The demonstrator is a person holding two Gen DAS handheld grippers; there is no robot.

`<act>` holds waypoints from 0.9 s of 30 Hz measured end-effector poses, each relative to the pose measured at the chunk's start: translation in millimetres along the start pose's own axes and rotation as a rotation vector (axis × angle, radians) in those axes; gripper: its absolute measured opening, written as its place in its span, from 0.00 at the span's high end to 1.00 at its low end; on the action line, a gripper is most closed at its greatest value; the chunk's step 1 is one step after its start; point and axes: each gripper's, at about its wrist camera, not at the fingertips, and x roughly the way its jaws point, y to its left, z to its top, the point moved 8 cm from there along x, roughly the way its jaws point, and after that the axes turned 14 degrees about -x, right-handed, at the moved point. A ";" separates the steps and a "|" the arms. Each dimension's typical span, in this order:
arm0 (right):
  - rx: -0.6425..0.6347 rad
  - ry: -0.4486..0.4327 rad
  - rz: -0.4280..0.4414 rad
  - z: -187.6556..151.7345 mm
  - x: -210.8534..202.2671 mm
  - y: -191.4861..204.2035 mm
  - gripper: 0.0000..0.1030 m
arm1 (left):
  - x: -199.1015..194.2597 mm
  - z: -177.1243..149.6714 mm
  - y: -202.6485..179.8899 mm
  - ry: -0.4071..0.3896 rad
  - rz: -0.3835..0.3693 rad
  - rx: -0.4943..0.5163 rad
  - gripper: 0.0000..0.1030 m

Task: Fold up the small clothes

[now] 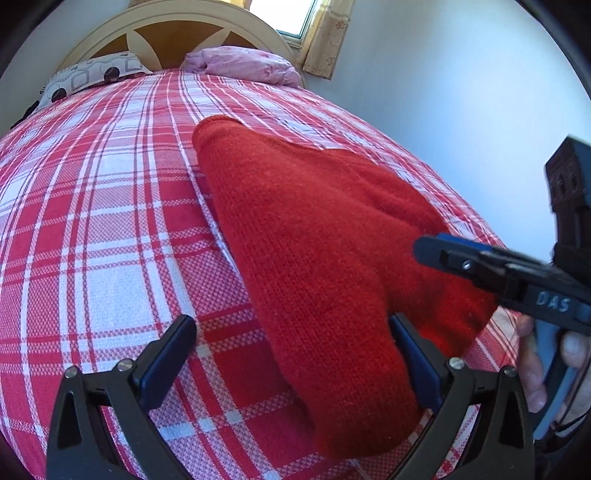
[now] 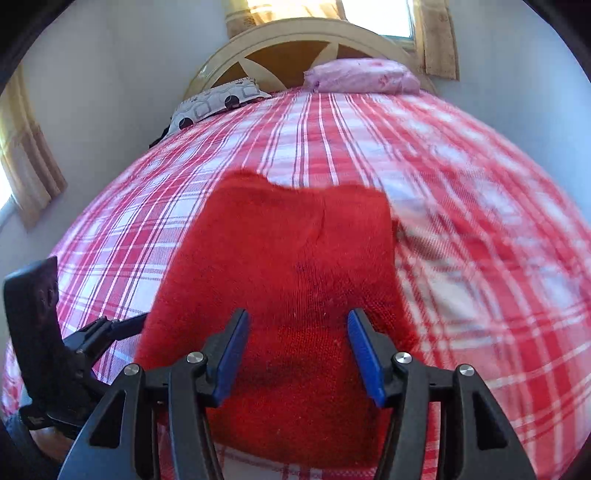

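Two tools stand released over one red knit garment, which lies flat on the plaid bed near its front edge. The left tool straddles the near left corner, and the right tool brackets the near hem, each apparently positioned to pinch it for a fold.

A home bedroom: a bed under a red-and-white plaid cotton cover, an arched cream wooden headboard, two pillows, a curtained window.
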 end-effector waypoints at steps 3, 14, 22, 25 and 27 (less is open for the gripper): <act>-0.079 -0.044 -0.111 32.4 -15.6 1.7 0.45 | -1.6 0.4 3.1 0.001 -0.019 -0.024 0.00; 0.032 0.162 -0.076 22.9 87.2 -35.0 0.44 | -1.9 1.2 4.5 0.008 -0.034 -0.031 0.00; 0.071 0.076 -0.038 13.6 80.2 -47.7 0.41 | -0.6 -3.5 -1.5 0.024 -0.024 0.017 0.00; 0.018 0.164 -0.065 22.6 80.8 -41.1 0.41 | -1.0 -3.4 0.0 0.026 -0.032 0.005 0.00; 0.018 0.204 -0.087 31.4 76.9 -39.5 0.41 | -1.0 -3.7 0.2 0.023 -0.030 0.004 0.00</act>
